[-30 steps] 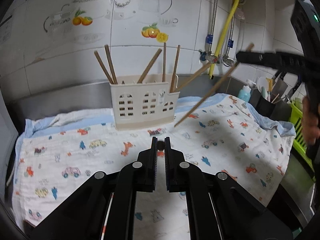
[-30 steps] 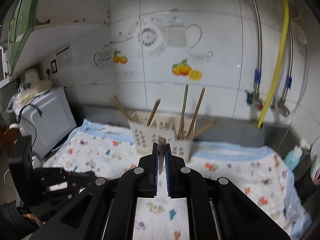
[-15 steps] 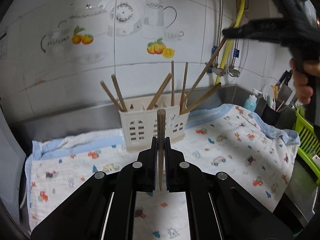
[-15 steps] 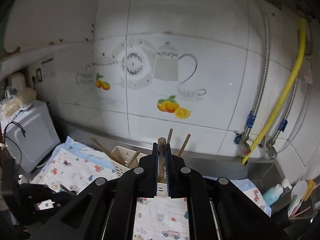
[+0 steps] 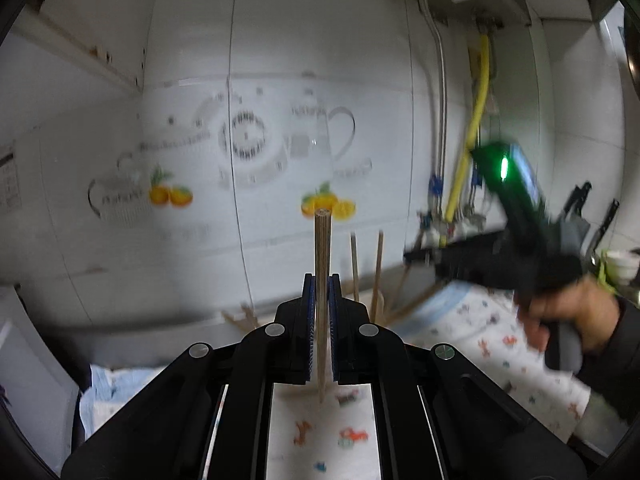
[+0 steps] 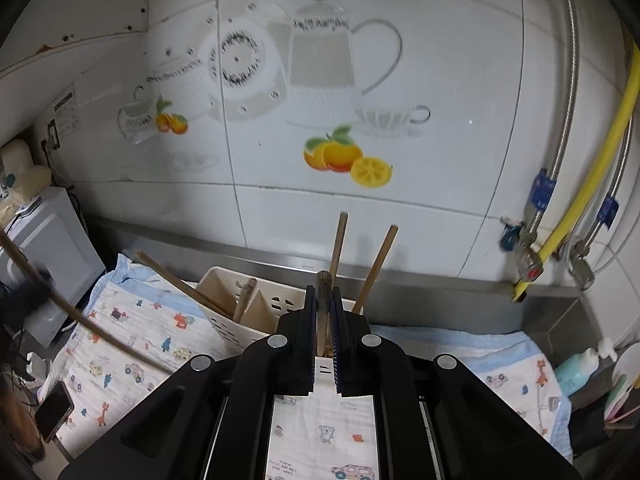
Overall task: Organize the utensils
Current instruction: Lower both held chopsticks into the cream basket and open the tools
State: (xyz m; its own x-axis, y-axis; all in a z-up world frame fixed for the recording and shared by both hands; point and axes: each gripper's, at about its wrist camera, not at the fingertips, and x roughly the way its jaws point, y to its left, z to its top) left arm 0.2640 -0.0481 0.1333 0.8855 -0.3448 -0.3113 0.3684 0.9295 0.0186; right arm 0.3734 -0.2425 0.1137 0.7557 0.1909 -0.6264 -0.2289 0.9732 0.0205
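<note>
My left gripper point(image 5: 321, 284) is shut on a wooden chopstick point(image 5: 322, 248) that stands upright between its pads, in front of the tiled wall. In the right wrist view my right gripper point(image 6: 323, 294) is shut on another chopstick point(image 6: 323, 280), just above the cream slotted holder point(image 6: 224, 300). Several chopsticks point(image 6: 338, 240) lean in that holder. From the left wrist view the right gripper point(image 5: 416, 256) shows blurred at the right, held by a hand point(image 5: 568, 312), close to the standing chopsticks point(image 5: 378, 268). The holder itself is hidden there behind my left gripper.
A printed cloth point(image 6: 132, 344) covers the steel counter. Pipes and a yellow hose point(image 6: 592, 168) run down the wall at the right. A soap bottle point(image 6: 580, 368) stands at the far right, a white appliance point(image 6: 48, 248) and a phone point(image 6: 54, 410) at the left.
My left gripper has risen with its chopstick, so the wall now fills its view. My right gripper has moved in over the holder, carrying its chopstick.
</note>
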